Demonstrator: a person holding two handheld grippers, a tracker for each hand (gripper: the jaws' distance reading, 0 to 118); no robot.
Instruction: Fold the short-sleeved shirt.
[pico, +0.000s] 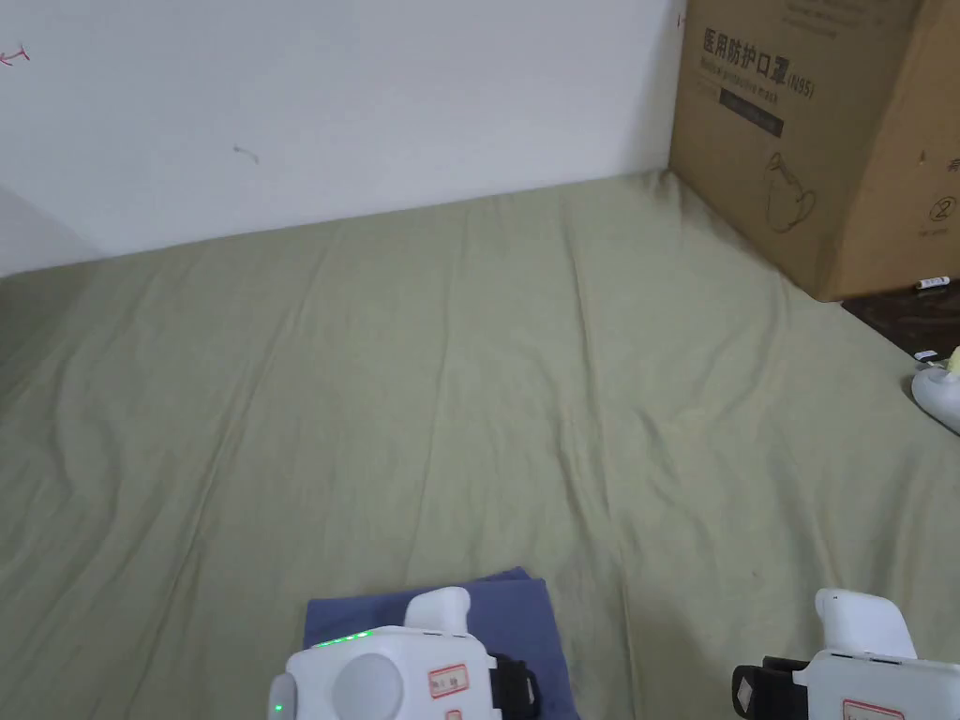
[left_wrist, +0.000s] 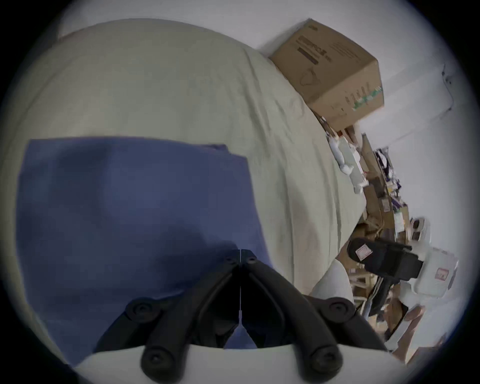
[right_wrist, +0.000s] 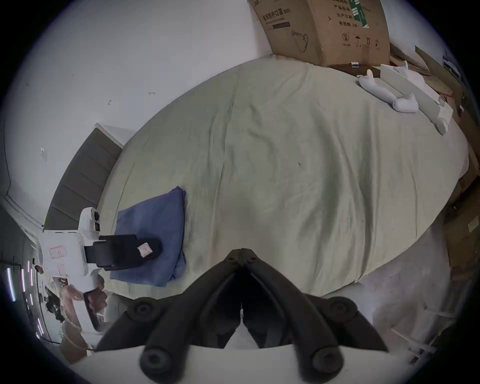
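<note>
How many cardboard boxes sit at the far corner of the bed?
1. The box stands at the far right corner of the bed, against the wall. More cardboard clutters the floor beyond, too blurred to count.

The green sheet (pico: 450, 375) lies bare across its middle, from 9 through 12 o'clock up to the wall (pico: 328, 103), so a gripper could sweep there freely. At 1 o'clock a cardboard box (pico: 816, 141) stands on the far corner and blocks it. At 3 o'clock white objects (right_wrist: 389, 96) lie along the edge, perhaps soft toys; the view is too warped to tell. At 6 o'clock the folded blue shirt (pico: 516, 619) takes up the near edge. Between it and the 3 o'clock clutter the sheet is open.
</note>
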